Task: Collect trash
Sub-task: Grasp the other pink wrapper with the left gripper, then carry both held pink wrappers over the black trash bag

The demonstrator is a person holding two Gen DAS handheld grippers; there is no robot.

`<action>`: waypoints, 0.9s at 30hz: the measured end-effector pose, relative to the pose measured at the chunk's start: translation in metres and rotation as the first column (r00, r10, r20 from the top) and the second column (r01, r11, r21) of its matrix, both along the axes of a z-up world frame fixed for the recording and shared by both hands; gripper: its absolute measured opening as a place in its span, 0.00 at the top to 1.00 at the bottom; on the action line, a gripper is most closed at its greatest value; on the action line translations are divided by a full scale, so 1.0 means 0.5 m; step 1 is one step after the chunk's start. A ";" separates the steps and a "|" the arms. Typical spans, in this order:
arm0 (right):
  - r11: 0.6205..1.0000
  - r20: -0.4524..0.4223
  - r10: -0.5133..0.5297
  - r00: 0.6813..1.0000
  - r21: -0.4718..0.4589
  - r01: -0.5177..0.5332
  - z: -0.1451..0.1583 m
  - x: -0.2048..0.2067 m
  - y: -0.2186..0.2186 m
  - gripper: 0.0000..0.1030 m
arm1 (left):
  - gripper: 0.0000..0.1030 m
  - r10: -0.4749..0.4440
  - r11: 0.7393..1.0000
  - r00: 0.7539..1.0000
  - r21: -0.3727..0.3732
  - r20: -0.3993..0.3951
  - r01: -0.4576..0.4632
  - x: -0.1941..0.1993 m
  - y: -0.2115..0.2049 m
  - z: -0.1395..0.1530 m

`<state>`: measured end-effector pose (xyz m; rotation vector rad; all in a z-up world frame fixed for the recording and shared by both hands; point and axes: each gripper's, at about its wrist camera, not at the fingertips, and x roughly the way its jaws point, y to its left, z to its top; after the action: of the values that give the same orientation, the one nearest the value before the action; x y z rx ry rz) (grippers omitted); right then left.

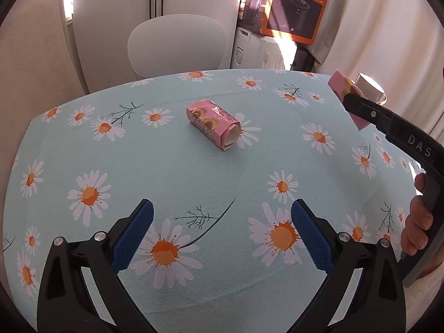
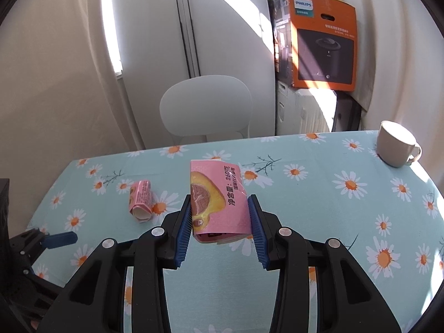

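Right gripper [image 2: 220, 216] at frame centre clamps a pink wrapper [image 2: 216, 202]; left gripper [image 1: 222, 233], lower frame, spread wide above tablecloth [image 1: 194, 172]; mug [image 2: 395, 144] upper right.

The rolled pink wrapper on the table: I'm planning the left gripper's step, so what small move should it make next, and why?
Probably ease the left gripper forward toward the rolled pink wrapper. Its jaws are open and empty, the wrapper lies alone ahead on the tablecloth, and the right gripper already clamps the flat pink packet.
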<state>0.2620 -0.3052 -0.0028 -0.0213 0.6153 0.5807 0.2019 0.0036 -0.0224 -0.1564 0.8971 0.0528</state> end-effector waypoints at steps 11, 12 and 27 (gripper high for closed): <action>0.999 -0.073 -0.029 0.997 0.031 0.031 -0.018 0.028 -0.011 0.64 | 0.06 0.118 0.992 0.993 -0.049 0.000 -0.118 0.126 -0.003 -0.007; 0.999 -0.081 -0.031 0.996 0.033 0.034 -0.021 0.030 -0.010 0.64 | 0.06 0.129 0.990 0.992 -0.060 -0.004 -0.129 0.133 0.000 -0.009; 0.998 -0.119 -0.010 0.993 0.052 0.016 -0.030 0.044 -0.010 0.64 | 0.66 0.118 0.992 0.992 0.050 -0.052 -0.116 0.139 0.026 -0.009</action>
<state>0.2841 -0.3103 -0.0176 0.0679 0.7149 0.5882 0.2714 0.0164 -0.0270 -0.1640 0.9401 0.1882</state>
